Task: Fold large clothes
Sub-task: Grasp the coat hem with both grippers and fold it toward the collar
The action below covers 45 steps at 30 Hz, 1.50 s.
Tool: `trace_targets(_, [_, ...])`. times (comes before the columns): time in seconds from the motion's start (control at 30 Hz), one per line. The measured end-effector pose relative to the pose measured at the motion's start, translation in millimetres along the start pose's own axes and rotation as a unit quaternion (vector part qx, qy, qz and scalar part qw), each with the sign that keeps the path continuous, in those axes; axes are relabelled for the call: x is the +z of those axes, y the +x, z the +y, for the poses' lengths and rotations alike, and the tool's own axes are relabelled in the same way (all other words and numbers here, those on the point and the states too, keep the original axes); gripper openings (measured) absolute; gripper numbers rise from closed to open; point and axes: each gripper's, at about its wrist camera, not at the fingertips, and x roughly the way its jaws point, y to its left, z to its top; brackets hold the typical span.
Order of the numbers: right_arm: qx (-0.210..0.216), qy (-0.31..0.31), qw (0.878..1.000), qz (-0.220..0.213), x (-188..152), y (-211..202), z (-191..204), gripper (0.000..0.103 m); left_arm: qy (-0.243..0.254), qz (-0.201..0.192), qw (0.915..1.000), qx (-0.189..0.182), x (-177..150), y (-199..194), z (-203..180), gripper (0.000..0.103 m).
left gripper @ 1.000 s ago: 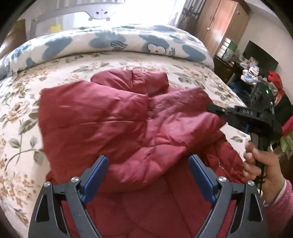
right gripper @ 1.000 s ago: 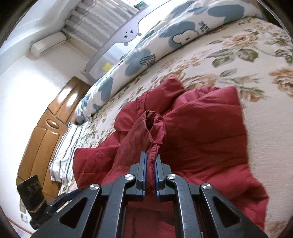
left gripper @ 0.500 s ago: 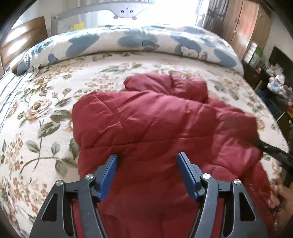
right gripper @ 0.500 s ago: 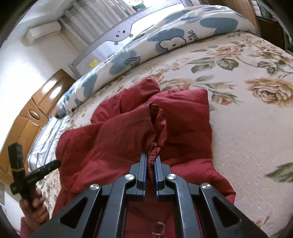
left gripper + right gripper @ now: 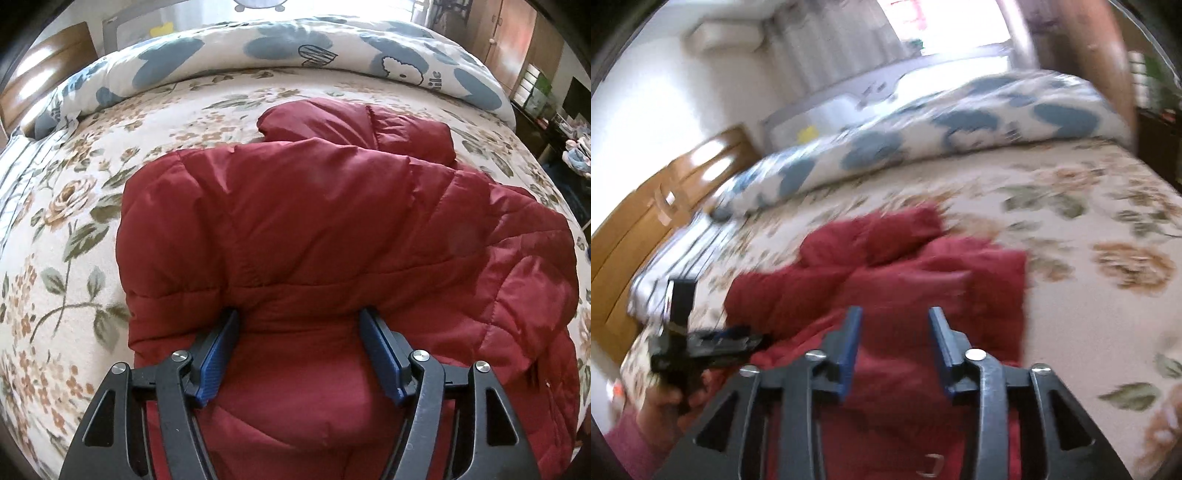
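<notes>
Looking down the left wrist view first, a red quilted jacket (image 5: 332, 240) is seen lying bunched and partly folded on the bed (image 5: 74, 206), over a flowery cream sheet, with one padded roll of it sticking out at the far side. A rolled duvet (image 5: 295, 55) with blue blobs and a cartoon print is laid across the far edge of the bed, and a bit of wooden headboard (image 5: 44, 70) is caught at the upper left. The left tool (image 5: 299, 325) is pressed down into the jacket with its blue pads spread and opening a touch; a hump of red fabric is sat between them, but it isn't pinched. Over in the right wrist view everything is smeared by motion blur. The same jacket (image 5: 923, 266) is seen in the middle of the bed (image 5: 1089, 314), the duvet (image 5: 923, 136) behind it. The right tool (image 5: 894, 321) is held over the near part of the jacket, jaws parted and opening, nothing gripped between the pads. At the lower left the left tool (image 5: 738, 339) is spotted in a hand (image 5: 661, 402) with a pink sleeve (image 5: 624, 443), right at the jacket's edge.
</notes>
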Motion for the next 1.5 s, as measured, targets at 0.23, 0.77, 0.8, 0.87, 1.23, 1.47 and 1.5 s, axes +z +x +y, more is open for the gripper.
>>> trace_targets(0.23, [-0.053, 0.005, 0.994, 0.093, -25, 71, -21, 0.037, -0.001, -0.003, 1.0, -0.005, -2, -5, 6, 0.068])
trace_targets(0.77, [-0.051, 0.018, 0.993, 0.103, -34, 87, -33, 0.038, -0.043, 0.008, 0.999, 0.013, -13, 12, 34, 0.079])
trace_targets(0.8, [-0.051, 0.018, 0.993, 0.103, -34, 87, -33, 0.038, -0.045, 0.008, 0.9989, 0.013, -14, 14, 35, 0.08])
trace_targets(0.87, [-0.051, 0.018, 0.993, 0.102, -35, 88, -33, 0.038, -0.048, 0.006, 0.9987, 0.017, -13, 18, 36, 0.083])
trace_targets(1.23, [-0.054, 0.019, 0.992, 0.11, -31, 89, -33, 0.038, -0.04, 0.021, 0.9982, 0.038, -9, 23, 29, 0.09])
trace_targets(1.47, [-0.052, 0.026, 0.993, 0.102, -27, 66, -29, 0.042, -0.051, 0.024, 0.9979, 0.03, -9, -1, 39, 0.09])
trace_targets(1.5, [-0.05, 0.028, 0.993, 0.099, -27, 60, -28, 0.044, -0.055, 0.021, 0.9978, 0.03, -12, -7, 40, 0.089])
